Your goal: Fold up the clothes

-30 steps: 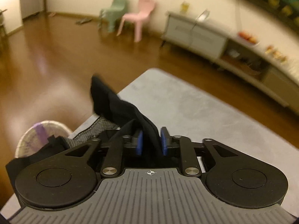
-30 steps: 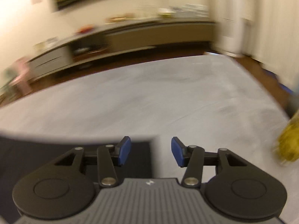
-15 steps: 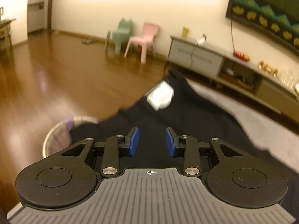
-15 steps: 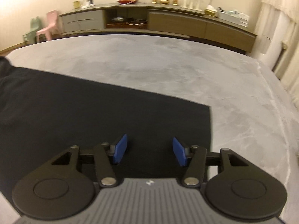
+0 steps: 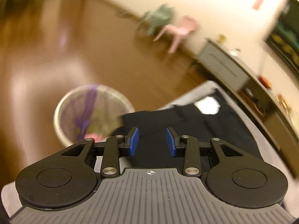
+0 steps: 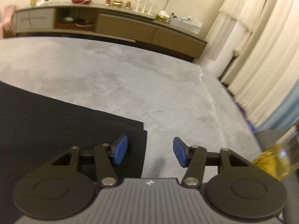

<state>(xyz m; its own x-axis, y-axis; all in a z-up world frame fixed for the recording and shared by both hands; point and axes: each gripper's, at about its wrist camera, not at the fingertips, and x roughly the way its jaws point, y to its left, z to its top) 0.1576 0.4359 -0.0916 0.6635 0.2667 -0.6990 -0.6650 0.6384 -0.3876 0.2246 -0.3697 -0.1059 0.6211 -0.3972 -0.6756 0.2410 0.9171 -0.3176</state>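
Left wrist view: the left gripper [image 5: 152, 142] occupies the lower centre of the frame with its blue pads [image 5: 134, 141] set apart, a clear gap between them and nothing held. Beyond and beneath the pads lies the black garment [image 5: 196, 128], spread flat on the grey surface [image 5: 261, 130] and running from the lower centre toward the right of the frame. A white label [image 5: 208, 105] shows on the garment at its far end, right of centre. One edge of the garment hangs off the surface on the left, just beside a round mesh laundry basket [image 5: 89, 113] that stands on the brown wooden floor [image 5: 46, 56] at centre left; a purple item and a pink item lie inside it. At the upper right, blurred, stand a pink chair [image 5: 179, 29], a green chair [image 5: 158, 18] and a long low cabinet [image 5: 233, 67] along the wall. Right wrist view: the right gripper [image 6: 150, 152] sits at lower centre, jaws wide apart and empty. The black garment [image 6: 56, 130] fills the lower left of the frame; its corner lies just under the left-hand pad, while the right-hand pad hangs over bare grey surface [image 6: 130, 71]. The low cabinet [image 6: 121, 26] crosses the top of the frame, pale curtains [image 6: 261, 46] hang at the right, and a blurred yellow object [image 6: 274, 162] sits at the lower right edge.
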